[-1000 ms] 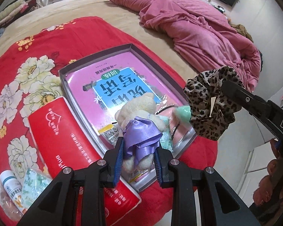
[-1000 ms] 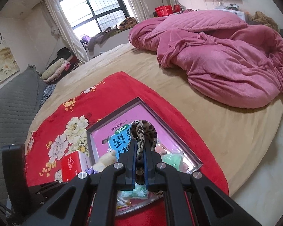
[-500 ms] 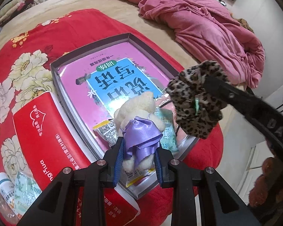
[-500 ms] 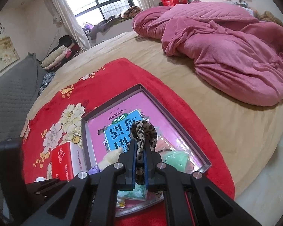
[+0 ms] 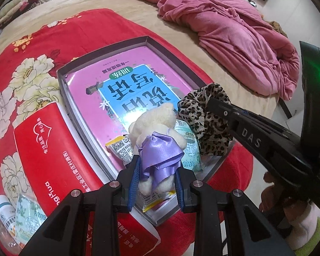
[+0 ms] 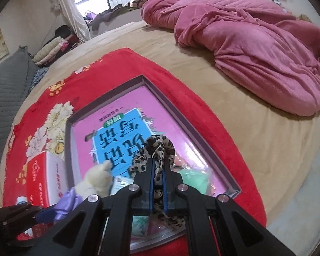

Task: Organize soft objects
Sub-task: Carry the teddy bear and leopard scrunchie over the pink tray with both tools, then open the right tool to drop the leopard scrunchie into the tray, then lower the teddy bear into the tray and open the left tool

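A cream plush bear in a purple satin dress hangs over the near end of a grey shallow box, and my left gripper is shut on its lower body. In the right wrist view the bear shows at lower left. My right gripper is shut on a leopard-print scrunchie, held low over the box's near right corner. From the left wrist view the scrunchie hangs just right of the bear, beside my right gripper's fingers.
The box holds a pink and blue book and several small packets. It lies on a red floral blanket on a bed. A red tissue pack lies left of it. A pink quilt is bunched at the far right.
My right gripper has come down and leftward with the scrunchie, now close beside the bear over the box. The left gripper and bear have hardly moved.
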Motion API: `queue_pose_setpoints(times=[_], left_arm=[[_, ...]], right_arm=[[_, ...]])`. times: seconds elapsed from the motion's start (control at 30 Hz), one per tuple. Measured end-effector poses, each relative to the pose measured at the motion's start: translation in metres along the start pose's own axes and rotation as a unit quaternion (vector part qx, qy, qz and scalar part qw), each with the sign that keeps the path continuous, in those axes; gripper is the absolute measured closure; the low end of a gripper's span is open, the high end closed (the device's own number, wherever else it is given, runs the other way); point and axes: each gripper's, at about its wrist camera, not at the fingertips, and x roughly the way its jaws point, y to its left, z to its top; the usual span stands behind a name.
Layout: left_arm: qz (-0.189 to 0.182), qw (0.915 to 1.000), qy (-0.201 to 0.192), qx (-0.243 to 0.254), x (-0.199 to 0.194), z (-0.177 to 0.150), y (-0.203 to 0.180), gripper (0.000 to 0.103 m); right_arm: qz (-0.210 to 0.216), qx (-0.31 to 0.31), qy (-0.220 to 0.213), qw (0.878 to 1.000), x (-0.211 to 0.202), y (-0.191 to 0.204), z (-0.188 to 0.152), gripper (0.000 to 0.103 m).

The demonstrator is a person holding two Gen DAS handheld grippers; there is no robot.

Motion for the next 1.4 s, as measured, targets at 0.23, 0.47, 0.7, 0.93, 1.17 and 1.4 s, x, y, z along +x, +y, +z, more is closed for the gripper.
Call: queue_pose_setpoints(times=[0.23,0.47,0.7,0.93,1.17,1.4], left_arm=[[-0.001,1.0000,0.002,-0.002,0.001,0.002,0.000,0.073],[-0.001,1.0000,0.003,-0.003,0.002,0.003,-0.001,0.073],[0.000,1.0000,0.002,-0.008,0.003,0.007,0.001,0.073],[0.007,0.9999,0.007,-0.006,0.011,0.010,-0.003,0.071],[0.010,0.9999,0.014,-0.001,0.017,0.010,-0.008,0.070],[0.013,0.9998,0.016,0.000,0.019,0.017,-0.008,0.070]], right_arm=[[-0.007,-0.010,-0.005,1.000,-0.002,0.000,0.011,0.096],[-0.010,-0.007,-0.035,0.999,-0.019,-0.002,0.015,0.058],[-0.001,0.034,-0.054,0.998,-0.048,-0.018,0.006,0.053],[-0.003,0.038,-0.066,0.997,-0.075,-0.020,-0.010,0.053],[-0.005,0.037,-0.055,0.998,-0.075,-0.019,-0.011,0.053],[-0.003,0.040,-0.046,0.998,-0.075,-0.018,-0.012,0.053]])
